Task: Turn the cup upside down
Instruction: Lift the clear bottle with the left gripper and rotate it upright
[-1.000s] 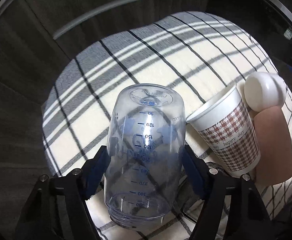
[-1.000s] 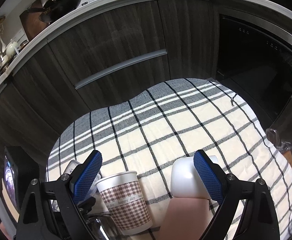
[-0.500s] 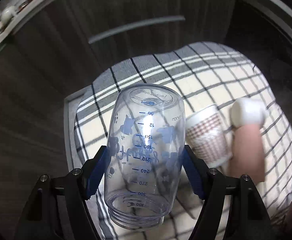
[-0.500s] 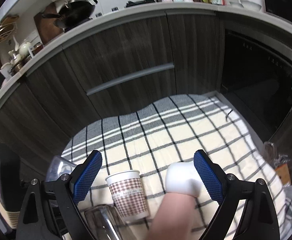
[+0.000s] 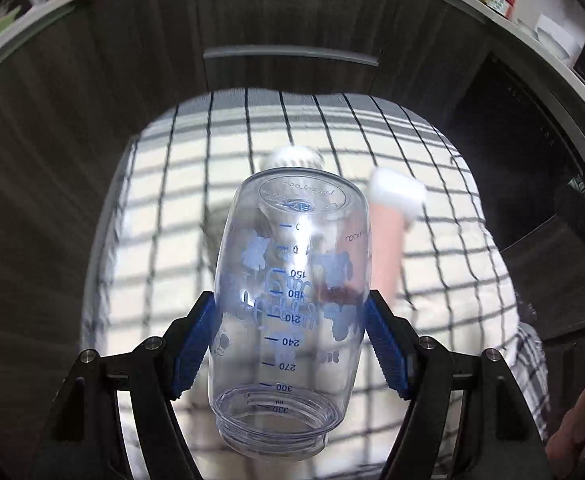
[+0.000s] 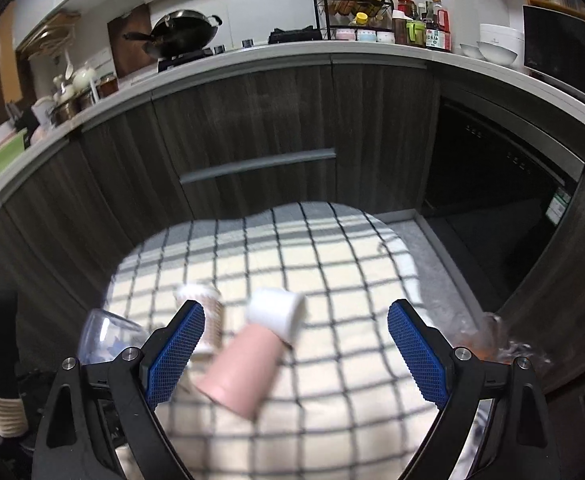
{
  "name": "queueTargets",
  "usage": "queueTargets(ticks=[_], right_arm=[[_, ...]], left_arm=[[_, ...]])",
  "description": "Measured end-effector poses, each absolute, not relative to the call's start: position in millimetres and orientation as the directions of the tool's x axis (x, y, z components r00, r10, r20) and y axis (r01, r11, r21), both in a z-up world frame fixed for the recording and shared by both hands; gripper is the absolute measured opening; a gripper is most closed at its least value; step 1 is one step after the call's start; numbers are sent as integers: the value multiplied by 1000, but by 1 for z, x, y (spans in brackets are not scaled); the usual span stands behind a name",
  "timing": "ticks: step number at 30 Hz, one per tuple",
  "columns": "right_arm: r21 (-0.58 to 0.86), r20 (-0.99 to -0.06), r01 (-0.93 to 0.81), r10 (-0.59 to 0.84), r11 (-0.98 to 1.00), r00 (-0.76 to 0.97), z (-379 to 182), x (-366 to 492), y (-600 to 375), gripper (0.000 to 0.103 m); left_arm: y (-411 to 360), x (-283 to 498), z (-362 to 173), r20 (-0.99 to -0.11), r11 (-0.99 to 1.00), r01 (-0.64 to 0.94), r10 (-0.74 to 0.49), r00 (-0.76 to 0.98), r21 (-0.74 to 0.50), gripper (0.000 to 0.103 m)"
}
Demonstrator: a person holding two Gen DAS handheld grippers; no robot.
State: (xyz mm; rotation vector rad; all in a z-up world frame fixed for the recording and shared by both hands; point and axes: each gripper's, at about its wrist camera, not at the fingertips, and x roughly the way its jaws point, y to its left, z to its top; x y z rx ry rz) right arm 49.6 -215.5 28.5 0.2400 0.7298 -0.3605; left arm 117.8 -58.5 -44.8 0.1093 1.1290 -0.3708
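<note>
Left gripper (image 5: 290,344) pinching the clear cup (image 5: 290,300) between its blue pads (image 5: 194,346), mouth toward the camera, base pointing away, held up over the checked cloth (image 5: 432,184). Right gripper (image 6: 294,354) spread wide with nothing between its pads, above the same cloth; below it a pink bottle (image 6: 240,368) lying tilted with its white cap (image 6: 276,312), and just beside that a paper cup (image 6: 202,312), both blurred.
</note>
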Motion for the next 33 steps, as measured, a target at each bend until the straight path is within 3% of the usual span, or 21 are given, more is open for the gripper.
queueTargets(ticks=[10,16,33], right_arm=[[-9,-764,359,-238,933,600,-22,-10,-263,93],[-25,-797,398,-259,917,546,-45,-32,-294,93],[-27,-841,425,-250,905,479,-75,-46,-318,93]], left_arm=[[-109,57,-81,-901,940,286,-281,330,-188,73],[-140,37,-98,-913,946,295,-232,337,-132,73],[-163,34,-141,-947,951,276,-211,241,-141,77]])
